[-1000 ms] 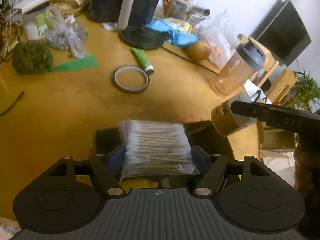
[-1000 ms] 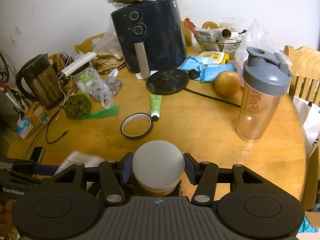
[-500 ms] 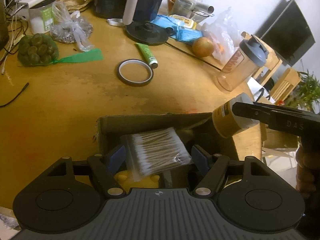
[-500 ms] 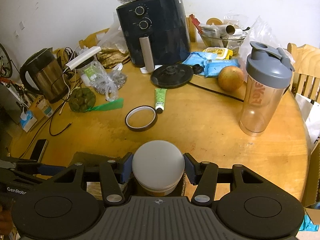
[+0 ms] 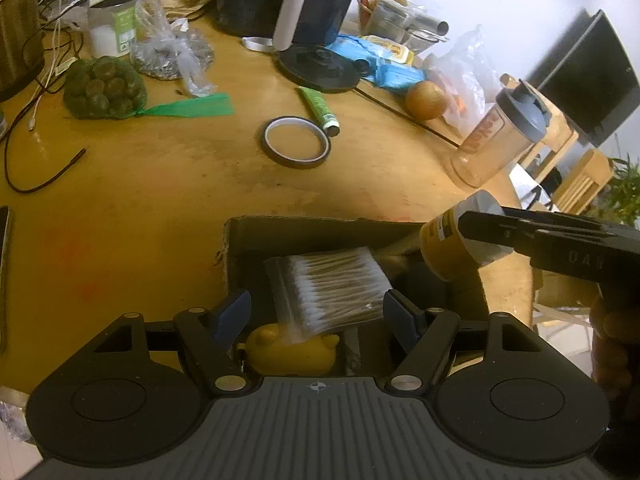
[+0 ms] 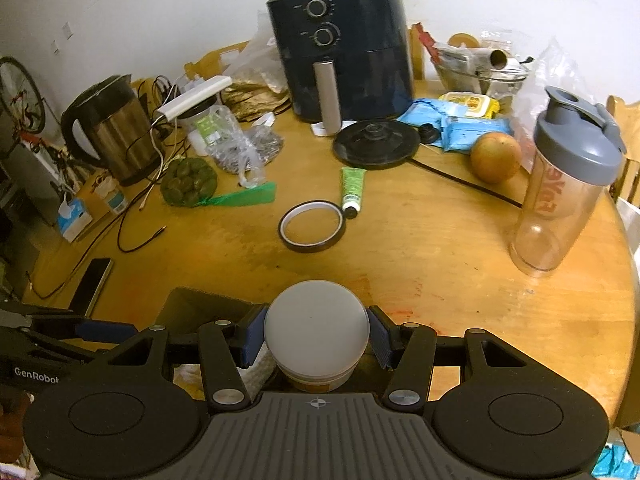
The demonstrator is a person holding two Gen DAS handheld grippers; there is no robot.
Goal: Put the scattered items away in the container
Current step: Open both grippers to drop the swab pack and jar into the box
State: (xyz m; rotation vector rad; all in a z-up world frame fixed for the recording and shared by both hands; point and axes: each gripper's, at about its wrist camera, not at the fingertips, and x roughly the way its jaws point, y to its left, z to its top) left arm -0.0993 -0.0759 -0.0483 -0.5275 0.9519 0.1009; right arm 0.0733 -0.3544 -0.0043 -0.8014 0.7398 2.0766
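Observation:
A brown cardboard box sits at the near edge of the wooden table; its far wall also shows in the right wrist view. Inside it lie a clear pack of cotton swabs and a yellow toy. My left gripper is open above the box, its jaws apart from the pack. My right gripper is shut on a yellow jar with a white lid, held over the box's right side; the jar also shows in the left wrist view. A tape roll and a green tube lie on the table.
A shaker bottle stands at the right, an orange and blue packets behind it. An air fryer, a kettle base, a kettle, a green net bag, cables and a phone crowd the back and left.
My left gripper opened and let the cotton swab pack drop into the box. Both grippers pulled back toward the near table edge, the right one still holding the jar.

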